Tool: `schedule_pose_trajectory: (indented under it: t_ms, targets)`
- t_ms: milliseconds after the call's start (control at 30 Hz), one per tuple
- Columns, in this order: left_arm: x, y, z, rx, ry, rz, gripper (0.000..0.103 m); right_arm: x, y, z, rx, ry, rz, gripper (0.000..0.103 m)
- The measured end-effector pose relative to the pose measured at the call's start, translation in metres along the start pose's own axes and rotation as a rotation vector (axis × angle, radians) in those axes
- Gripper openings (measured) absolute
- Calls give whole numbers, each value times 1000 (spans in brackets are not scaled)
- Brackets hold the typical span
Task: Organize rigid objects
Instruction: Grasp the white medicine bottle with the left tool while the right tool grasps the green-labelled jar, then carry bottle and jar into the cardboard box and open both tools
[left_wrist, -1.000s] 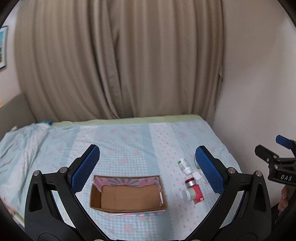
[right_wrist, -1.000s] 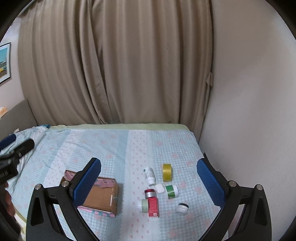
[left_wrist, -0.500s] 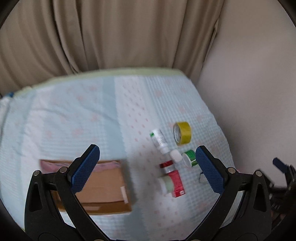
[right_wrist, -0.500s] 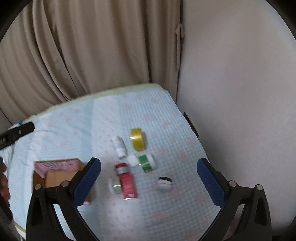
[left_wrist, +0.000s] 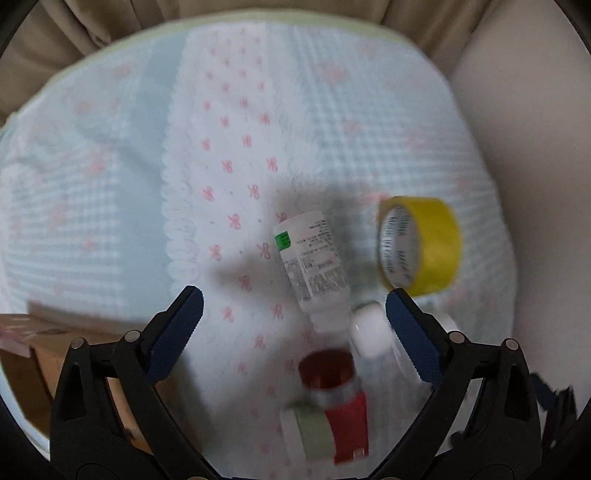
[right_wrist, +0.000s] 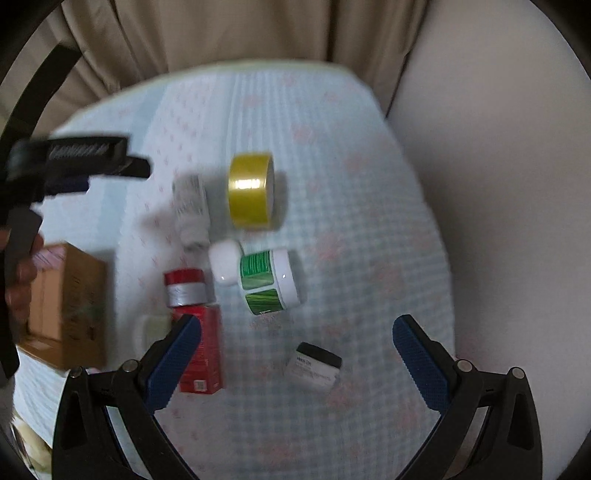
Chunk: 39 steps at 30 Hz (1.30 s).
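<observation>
the left gripper (left_wrist: 293, 317), blue-padded jaws wide and just starting to close, hangs over a white plastic bottle with a printed label (left_wrist: 314, 266), touching nothing. the right gripper (right_wrist: 297, 345) is spread apart and empty above a small white jar with a black lid (right_wrist: 316, 365). beside them lie a yellow tape roll (right_wrist: 251, 190), a green-labelled white jar (right_wrist: 269, 282) and a red carton (right_wrist: 201, 350). a brown cardboard box (right_wrist: 66, 306) sits left. all rest on a pale blue checked bedspread (right_wrist: 362, 229), beige curtains (right_wrist: 221, 33) behind.
</observation>
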<state>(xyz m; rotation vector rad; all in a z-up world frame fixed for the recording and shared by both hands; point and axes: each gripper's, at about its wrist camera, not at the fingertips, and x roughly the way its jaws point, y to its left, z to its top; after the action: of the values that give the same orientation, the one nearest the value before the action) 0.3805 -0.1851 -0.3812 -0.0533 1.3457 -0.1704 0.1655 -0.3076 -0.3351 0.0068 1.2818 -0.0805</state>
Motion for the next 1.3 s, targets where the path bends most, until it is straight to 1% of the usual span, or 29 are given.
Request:
schedule_pose_trajectory:
  t_ms: [67,167,200,300,400,500,533,567,600,633,667,800,933,1100,1300]
  targets:
    - [26,-1,6,-23,15,22,97,27,5,4,-26,38,9,103]
    - [51,-4,12,-41,47,40,97,63,12,9,-66,101,13,102]
    - [56,-4,14,-46,53,43,96,73,14,11,-76,113,15,99]
    - [75,-4,21,-70,78,60,88,93,16,15,-105,147,22,96]
    - [89,-2,26,-97,111,59,77,110,16,19,-120,161,21,94]
    - [105,-1,30,-123,161,28,66,124,16,24,-135,180,18,93]
    - [107,-2,30,-125,173,24,62,128,17,25,-147,190,26,84]
    - [109,-3,30,-117,173,32,59,133,19,25,-162,206,29,78]
    - [110,-4,30,-106,170,32,55,138,20,25,-176,228,22,67]
    - [110,-7,30,-89,166,23,52,142,21,24,-181,238,21,58]
    - [111,-9,30,-75,163,32,51,144,21,24,-179,247,31,55]
    - [110,-10,29,-72,147,26,51,149,17,24,-143,244,39,54]
    - [100,-13,22,-58,127,12,50,138,3,36,-107,226,47,53]
    - [69,-16,23,-37,98,-12,49,128,-16,39,-52,218,55,53]
    - [8,-10,10,2,22,-36,47,94,-50,32,35,172,67,53]
